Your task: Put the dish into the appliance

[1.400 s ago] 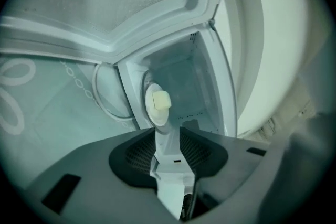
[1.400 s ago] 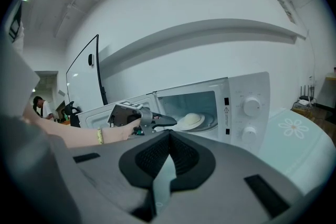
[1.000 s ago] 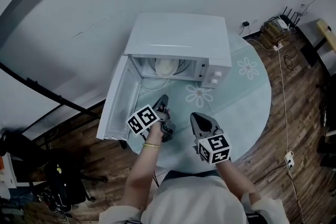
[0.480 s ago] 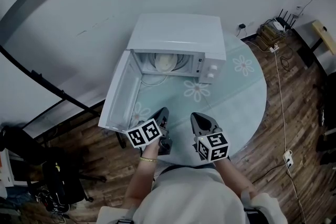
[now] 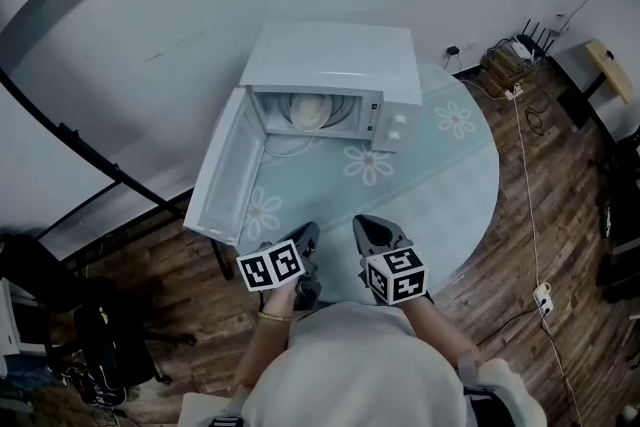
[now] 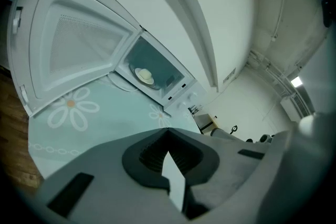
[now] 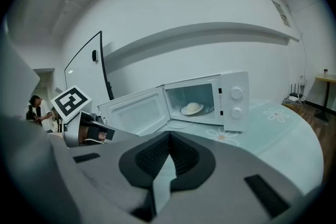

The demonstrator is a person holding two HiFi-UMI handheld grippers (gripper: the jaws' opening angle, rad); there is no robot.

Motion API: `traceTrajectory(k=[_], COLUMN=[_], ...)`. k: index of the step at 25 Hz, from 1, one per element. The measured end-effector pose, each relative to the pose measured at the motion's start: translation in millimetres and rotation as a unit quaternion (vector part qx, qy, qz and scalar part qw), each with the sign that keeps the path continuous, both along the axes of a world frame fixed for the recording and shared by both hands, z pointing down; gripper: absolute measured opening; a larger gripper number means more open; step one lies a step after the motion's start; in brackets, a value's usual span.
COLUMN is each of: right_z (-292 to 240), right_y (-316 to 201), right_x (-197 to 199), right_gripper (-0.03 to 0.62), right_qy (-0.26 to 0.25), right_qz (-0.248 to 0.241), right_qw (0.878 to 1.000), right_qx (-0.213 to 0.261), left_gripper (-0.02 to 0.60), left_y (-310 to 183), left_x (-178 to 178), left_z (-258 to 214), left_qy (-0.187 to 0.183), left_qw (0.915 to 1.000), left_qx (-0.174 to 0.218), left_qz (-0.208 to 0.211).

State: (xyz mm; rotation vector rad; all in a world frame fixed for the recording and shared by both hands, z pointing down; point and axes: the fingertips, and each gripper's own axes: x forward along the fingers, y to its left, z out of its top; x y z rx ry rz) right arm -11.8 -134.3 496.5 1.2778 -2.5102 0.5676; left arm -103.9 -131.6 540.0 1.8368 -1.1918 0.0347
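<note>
Resting on the turntable inside the microwave (image 5: 335, 65), the dish (image 5: 312, 113) is already sitting where the task wants it, well back in the cavity and clear of the sill. Both grippers are hovering at the near edge of the counter (image 5: 440, 175), well apart from the microwave. The left gripper (image 5: 306, 237) is showing its jaws pressed together on nothing, and the right gripper (image 5: 365, 225) is looking the same, empty.

The door (image 5: 228, 173) is standing wide open, swung out to the left. What is remaining, I am judging, is only the closing (if that is counted at all). For that I am picturing the left gripper coming round to the door's outer face, keeping its jaws together as a blunt pusher and sweeping in an arc about the hinge — not shoving straight in, which is risking sliding the microwave along the counter or jolting the dish.
</note>
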Motion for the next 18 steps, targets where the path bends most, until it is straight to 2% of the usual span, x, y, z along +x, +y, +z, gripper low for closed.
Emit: traceTrajectory(k=[18], right_z=[-4.6], right_y=[9.4], right_x=[-1.2], right_gripper=[0.006], right_qy=[0.008], right_qz=[-0.003], right_qw=[1.000], right_qx=[0.004], left_gripper=[0.012], left_y=[8.5], left_x=[13.5], left_z=[-7.5], left_qy=[0.010], left_qw=[0.9997], left_qx=[0.003], left_qz=[0.024])
